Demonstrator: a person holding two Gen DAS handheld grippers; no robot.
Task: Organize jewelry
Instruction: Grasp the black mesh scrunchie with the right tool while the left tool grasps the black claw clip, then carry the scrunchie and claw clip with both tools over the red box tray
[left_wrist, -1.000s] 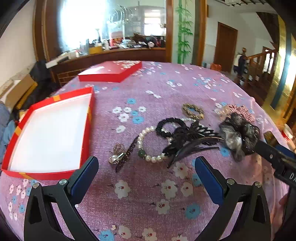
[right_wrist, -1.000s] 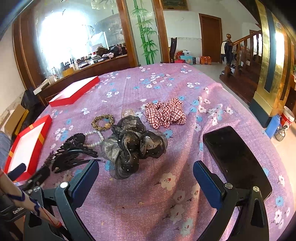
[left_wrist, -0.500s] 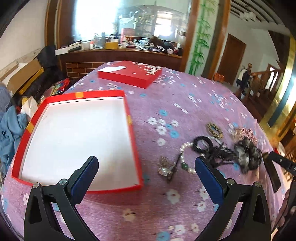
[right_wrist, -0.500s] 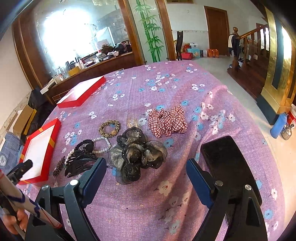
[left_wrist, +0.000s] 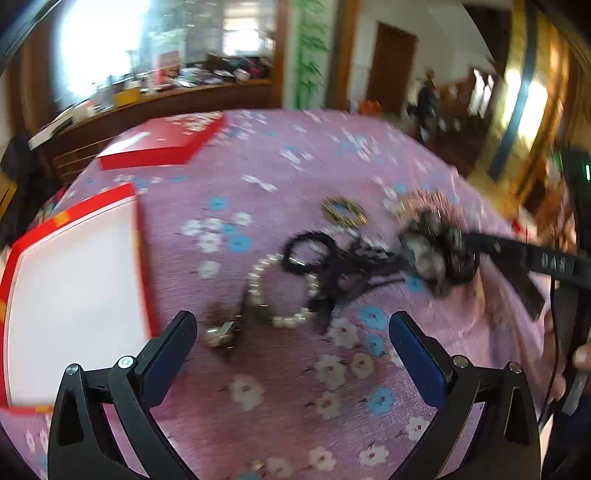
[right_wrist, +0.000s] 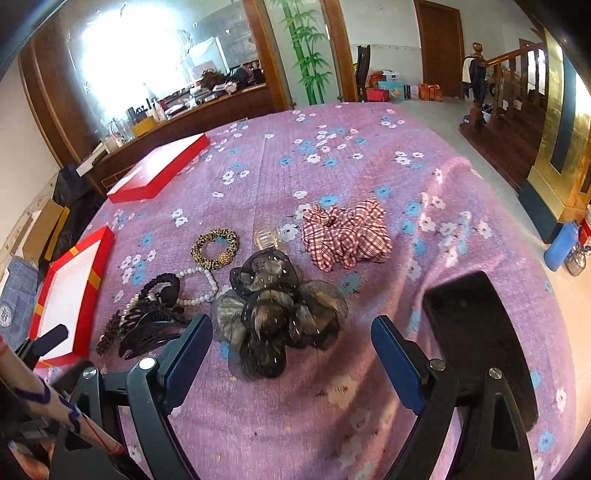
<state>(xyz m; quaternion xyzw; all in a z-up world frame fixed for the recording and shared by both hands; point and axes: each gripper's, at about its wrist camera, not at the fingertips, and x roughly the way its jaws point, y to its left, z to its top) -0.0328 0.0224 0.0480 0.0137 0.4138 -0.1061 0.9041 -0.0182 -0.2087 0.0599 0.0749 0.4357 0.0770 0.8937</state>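
Blurring the pearl bracelet (left_wrist: 280, 291), left gripper (left_wrist: 291, 332) jaws open; right gripper (right_wrist: 291, 339) jaws open, empty

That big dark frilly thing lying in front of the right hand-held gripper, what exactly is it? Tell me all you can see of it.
It looks like a large black gauze scrunchie, made of sheer dark grey-black mesh gathered into puffy ruffles and sprinkled with tiny pale dots. It lies bunched and flat on the purple flowered tablecloth, between the open jaws' line of sight but not gripped. A clear plastic clip sits just beyond it, the plaid scrunchie farther right, the pearl bracelet to its left.
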